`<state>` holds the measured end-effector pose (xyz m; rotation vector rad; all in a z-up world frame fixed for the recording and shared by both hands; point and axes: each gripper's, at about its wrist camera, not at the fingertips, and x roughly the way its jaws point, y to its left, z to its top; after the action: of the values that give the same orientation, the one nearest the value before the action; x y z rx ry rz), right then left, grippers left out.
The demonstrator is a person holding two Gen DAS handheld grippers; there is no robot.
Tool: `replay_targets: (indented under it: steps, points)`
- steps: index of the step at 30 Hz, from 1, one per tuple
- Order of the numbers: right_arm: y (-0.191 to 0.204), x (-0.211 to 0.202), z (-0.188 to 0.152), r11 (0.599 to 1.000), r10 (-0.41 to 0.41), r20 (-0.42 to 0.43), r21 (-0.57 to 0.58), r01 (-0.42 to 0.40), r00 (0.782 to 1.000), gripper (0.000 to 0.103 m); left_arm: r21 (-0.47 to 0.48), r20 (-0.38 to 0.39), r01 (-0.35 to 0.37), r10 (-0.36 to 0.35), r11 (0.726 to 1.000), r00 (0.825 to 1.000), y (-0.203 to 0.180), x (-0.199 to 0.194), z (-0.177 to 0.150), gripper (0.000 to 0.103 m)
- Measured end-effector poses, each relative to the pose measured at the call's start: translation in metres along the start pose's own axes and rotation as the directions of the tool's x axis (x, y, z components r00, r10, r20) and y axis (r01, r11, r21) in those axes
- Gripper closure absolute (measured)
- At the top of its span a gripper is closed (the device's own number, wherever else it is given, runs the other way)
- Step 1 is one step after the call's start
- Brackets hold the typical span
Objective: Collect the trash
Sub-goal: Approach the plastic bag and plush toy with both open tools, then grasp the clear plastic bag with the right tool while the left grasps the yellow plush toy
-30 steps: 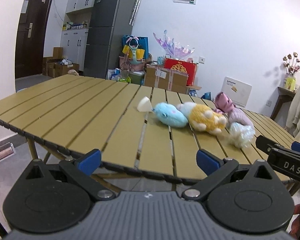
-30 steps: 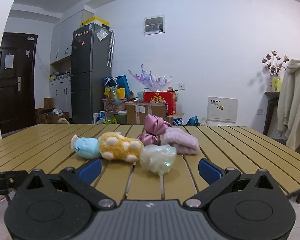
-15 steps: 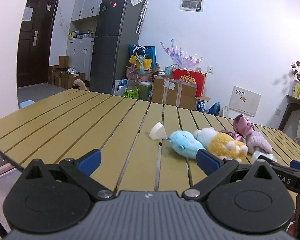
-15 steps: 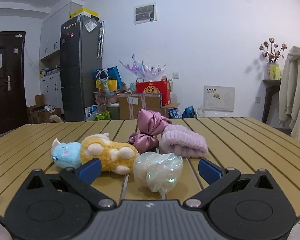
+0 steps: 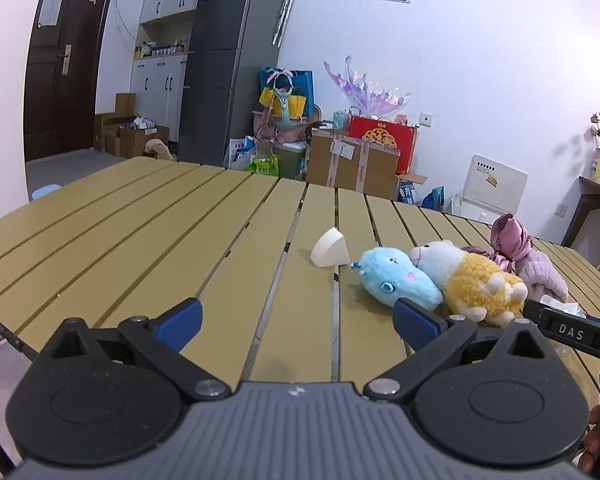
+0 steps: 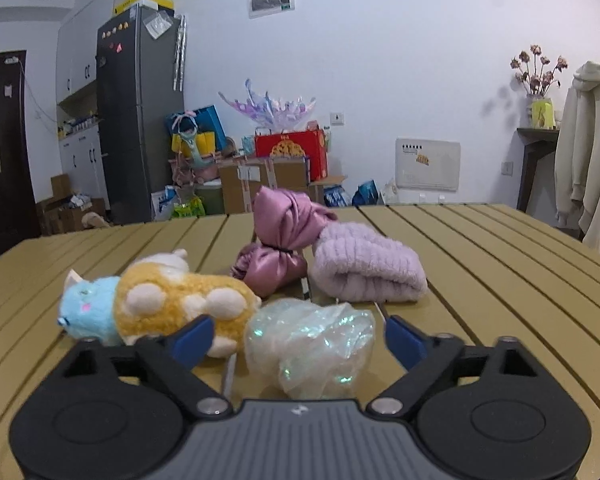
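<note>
A crumpled iridescent plastic wrapper [image 6: 310, 350] lies on the yellow slatted table [image 6: 480, 280], right between the open fingers of my right gripper [image 6: 298, 334]. A white paper cone [image 5: 330, 249] lies on the table in the left wrist view, ahead of my open, empty left gripper [image 5: 296, 318]. A blue plush [image 5: 396, 280] and a yellow-and-white plush [image 5: 476, 284] lie to the right of the cone. A sliver of the wrapper [image 5: 560, 304] shows behind the right gripper's body at the right edge.
A pink satin bow [image 6: 284, 240] and a folded lilac fluffy cloth [image 6: 366, 266] lie behind the wrapper. The plush pair [image 6: 156, 300] lies left of it. Beyond the table stand a fridge [image 5: 232, 60], cardboard boxes [image 5: 352, 164] and bags.
Both grippers moved forward over the table. The wrapper now sits between the right gripper's fingers; the cone and plush toys are nearer in the left view.
</note>
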<state>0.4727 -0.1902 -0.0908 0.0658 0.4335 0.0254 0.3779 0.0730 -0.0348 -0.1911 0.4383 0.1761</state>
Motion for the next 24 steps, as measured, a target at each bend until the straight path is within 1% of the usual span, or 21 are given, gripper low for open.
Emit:
replay_targets:
  steps: [1, 2, 3, 4, 5, 8, 17, 24]
  points:
    - [-0.002, 0.002, 0.0, 1.0, 0.005, -0.01, 0.005, -0.005, 1.0, 0.019, 0.001, -0.001, -0.001, 0.001, 1.0, 1.0, 0.0, -0.001, -0.001, 0.0]
    - [-0.003, 0.004, -0.001, 1.0, 0.009, -0.016, 0.011, -0.009, 1.0, 0.028, 0.004, -0.002, -0.002, 0.002, 1.0, 1.0, -0.001, 0.0, -0.001, 0.0]
    - [-0.004, 0.006, -0.001, 1.0, 0.014, -0.02, 0.015, -0.013, 1.0, 0.042, 0.008, -0.001, -0.001, 0.001, 1.0, 1.0, 0.001, -0.004, -0.002, 0.0]
    - [-0.005, 0.005, -0.002, 1.0, 0.019, -0.021, 0.016, -0.018, 1.0, 0.049, 0.011, 0.001, 0.001, -0.001, 1.0, 1.0, 0.0, -0.005, -0.003, 0.0]
    - [-0.006, 0.005, -0.002, 1.0, 0.02, -0.02, 0.015, -0.019, 1.0, 0.053, 0.014, 0.001, 0.001, -0.001, 1.0, 1.0, -0.001, -0.005, -0.003, 0.0]
    - [-0.01, 0.001, -0.002, 0.999, 0.031, -0.01, 0.025, -0.031, 0.999, 0.057, 0.019, 0.002, 0.002, -0.002, 1.0, 1.0, -0.005, -0.007, -0.006, 0.0]
    - [-0.026, -0.011, 0.002, 0.997, 0.042, 0.033, 0.062, -0.044, 0.999, 0.061, 0.064, 0.009, 0.014, -0.015, 0.998, 1.0, -0.021, -0.011, -0.01, 0.0]
    - [-0.045, -0.019, 0.005, 0.995, 0.036, 0.066, 0.091, -0.042, 0.997, 0.062, 0.131, 0.024, 0.018, -0.022, 0.991, 0.999, -0.051, -0.014, -0.011, 0.0]
